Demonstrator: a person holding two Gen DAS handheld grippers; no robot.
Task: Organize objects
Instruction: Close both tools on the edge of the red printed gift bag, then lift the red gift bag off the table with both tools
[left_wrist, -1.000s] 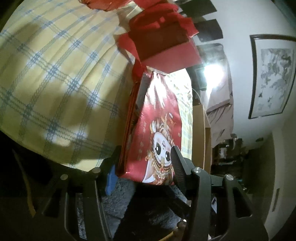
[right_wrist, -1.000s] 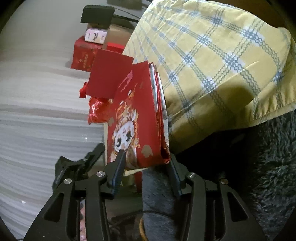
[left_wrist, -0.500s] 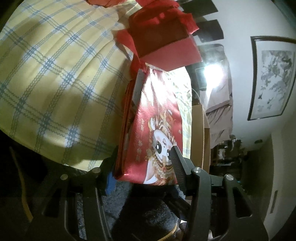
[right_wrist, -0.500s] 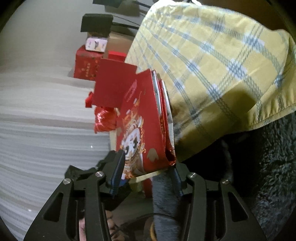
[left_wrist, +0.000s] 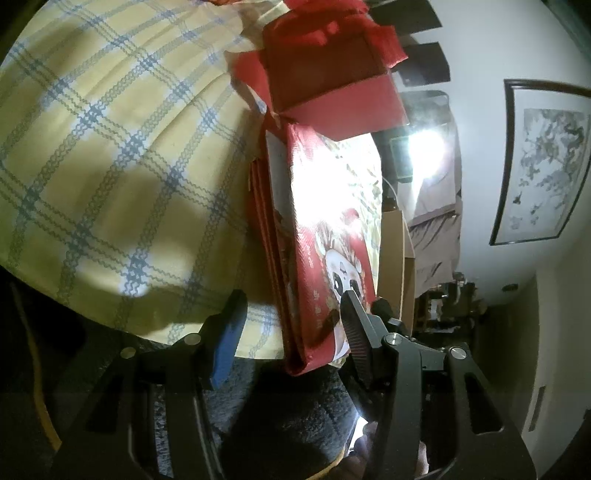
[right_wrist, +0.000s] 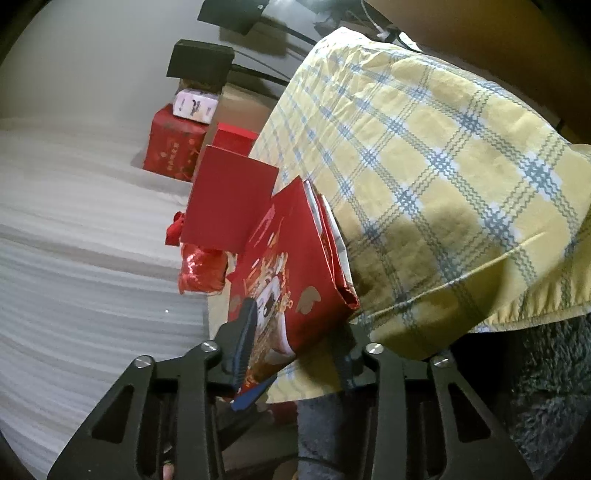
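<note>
Between my two sets of fingers stands a flat red gift bag (left_wrist: 325, 236) with a cartoon face, on edge against the yellow plaid cloth (left_wrist: 110, 147). My left fingers (left_wrist: 291, 332) stand wide around its lower corner: one pad rests on the printed face, the blue one hangs clear, so nothing is clamped. My right fingers (right_wrist: 295, 339) have just been closing, with the bag between them; whether both pads press I cannot tell. With so loose a hold, the glossy bag could slip or topple toward the open red box (left_wrist: 332, 74).
</note>
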